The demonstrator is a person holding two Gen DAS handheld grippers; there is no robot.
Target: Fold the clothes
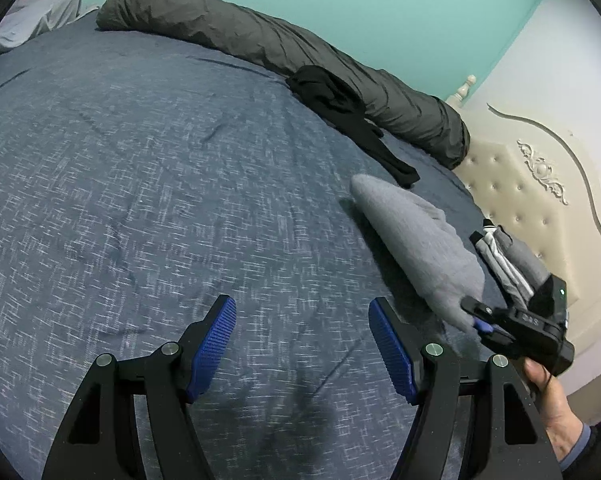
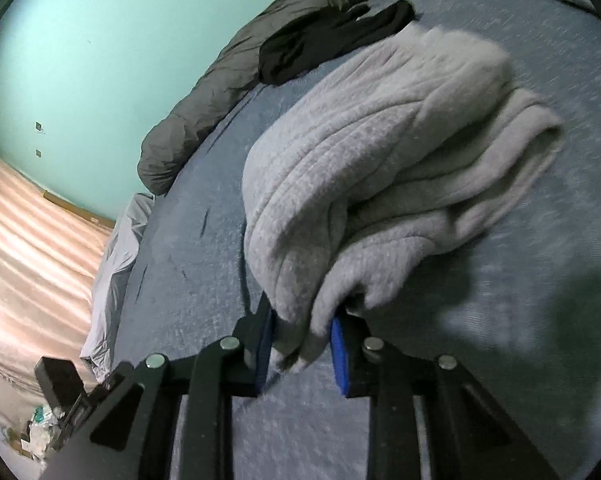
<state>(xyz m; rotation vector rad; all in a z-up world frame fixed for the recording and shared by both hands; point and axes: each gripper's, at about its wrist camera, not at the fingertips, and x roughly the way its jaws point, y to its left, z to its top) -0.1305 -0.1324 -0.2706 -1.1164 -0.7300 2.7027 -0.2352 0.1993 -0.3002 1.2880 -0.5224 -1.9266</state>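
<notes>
— What has your right gripper (image 2: 300, 340) got?

— My fingers (image 2: 339, 354) are pinched on a fold of the grey fleece garment (image 2: 380, 152). Its bunched bulk spreads over the blue bedspread (image 2: 188, 240), towards the black garment (image 2: 320, 40) by the rolled dark-grey duvet (image 2: 220, 80).

— And your left gripper (image 1: 302, 350)?

— Those fingers (image 1: 214, 346) stand wide apart, with nothing between them, above bare bedspread. From that side, the fleece lies off to my right, in front of my right hand (image 1: 556, 412), near the cream headboard (image 1: 520, 200).
</notes>
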